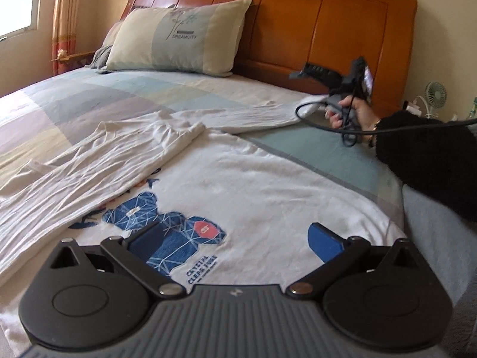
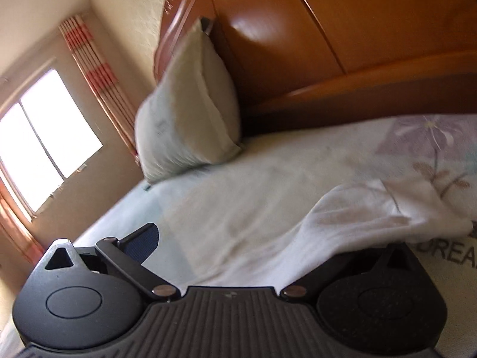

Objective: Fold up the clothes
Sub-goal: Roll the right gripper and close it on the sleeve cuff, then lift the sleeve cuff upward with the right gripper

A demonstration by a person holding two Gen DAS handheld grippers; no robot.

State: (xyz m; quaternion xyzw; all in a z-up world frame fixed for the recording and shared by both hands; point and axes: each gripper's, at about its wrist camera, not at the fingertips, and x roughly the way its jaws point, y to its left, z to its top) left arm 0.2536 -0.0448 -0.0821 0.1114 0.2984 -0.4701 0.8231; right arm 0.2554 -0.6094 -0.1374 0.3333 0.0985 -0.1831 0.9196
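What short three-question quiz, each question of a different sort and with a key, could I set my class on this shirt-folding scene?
1. True or false: the left gripper hovers with its jaws open over the white shirt.
2. Multiple choice: what colour is the bear print on the shirt? A red, B blue, C green.
3. Fill in: the pillow leans against the wooden ____.

Key
1. True.
2. B.
3. headboard.
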